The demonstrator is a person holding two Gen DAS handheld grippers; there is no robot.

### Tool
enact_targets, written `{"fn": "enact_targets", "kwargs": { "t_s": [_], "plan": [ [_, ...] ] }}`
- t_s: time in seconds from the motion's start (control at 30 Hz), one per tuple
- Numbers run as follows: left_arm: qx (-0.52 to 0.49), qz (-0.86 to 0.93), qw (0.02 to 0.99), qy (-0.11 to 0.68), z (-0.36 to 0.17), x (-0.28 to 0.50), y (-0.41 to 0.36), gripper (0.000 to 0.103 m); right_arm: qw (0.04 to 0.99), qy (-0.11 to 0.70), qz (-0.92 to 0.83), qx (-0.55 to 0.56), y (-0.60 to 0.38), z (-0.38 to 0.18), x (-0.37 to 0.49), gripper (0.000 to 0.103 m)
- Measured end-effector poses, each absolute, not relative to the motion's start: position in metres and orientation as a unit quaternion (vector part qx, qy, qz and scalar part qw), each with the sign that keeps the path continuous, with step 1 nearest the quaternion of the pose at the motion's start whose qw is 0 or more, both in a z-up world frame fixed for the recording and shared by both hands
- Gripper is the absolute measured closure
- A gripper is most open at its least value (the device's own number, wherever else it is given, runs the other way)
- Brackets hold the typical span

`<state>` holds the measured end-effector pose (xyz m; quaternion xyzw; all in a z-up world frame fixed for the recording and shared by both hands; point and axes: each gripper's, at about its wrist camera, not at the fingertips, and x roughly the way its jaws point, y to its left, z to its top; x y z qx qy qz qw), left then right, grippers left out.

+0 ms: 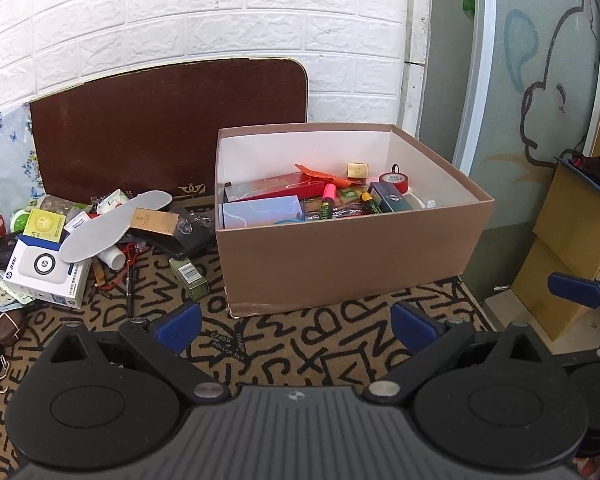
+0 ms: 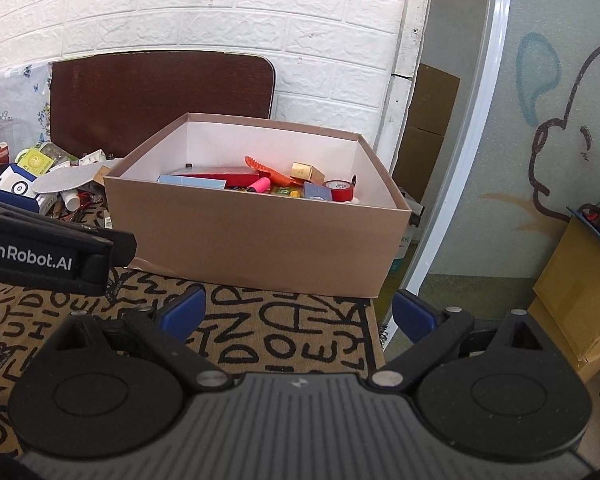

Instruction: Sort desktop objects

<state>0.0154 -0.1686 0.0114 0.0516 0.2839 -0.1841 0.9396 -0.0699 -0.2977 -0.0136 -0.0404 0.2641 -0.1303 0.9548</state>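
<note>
A brown cardboard box (image 1: 340,256) stands on the patterned mat and holds several sorted items: a pink highlighter (image 1: 327,196), a red box (image 1: 284,186), a light blue box (image 1: 260,210), red tape (image 1: 394,180). The box also shows in the right wrist view (image 2: 256,236). A pile of loose items lies left of it: a grey insole (image 1: 112,224), a white HP box (image 1: 44,268), a green box (image 1: 190,278). My left gripper (image 1: 296,326) is open and empty in front of the box. My right gripper (image 2: 298,316) is open and empty, also in front of the box.
A brown board (image 1: 168,128) leans on the white brick wall behind the pile. The mat's right edge (image 2: 380,332) ends near a white door frame (image 2: 456,184). Cardboard cartons (image 1: 572,264) stand at the right. The left gripper's body (image 2: 48,256) shows at the left of the right wrist view.
</note>
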Motion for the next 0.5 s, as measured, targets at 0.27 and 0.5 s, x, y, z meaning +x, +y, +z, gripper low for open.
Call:
{"fn": "enact_targets", "kwargs": {
  "t_s": [0.27, 0.5],
  "plan": [
    [0.052, -0.180, 0.938, 0.291, 0.0099, 0.0128, -0.1688, 0.000, 0.951, 0.271, -0.141, -0.038, -0.2991, -0.0168, -0.0704, 0.006],
    [0.051, -0.186, 0.937, 0.292, 0.0067, 0.0142, -0.1682, 0.000, 0.950, 0.280, -0.138, -0.033, -0.2983, -0.0214, -0.0662, 0.006]
  ]
}}
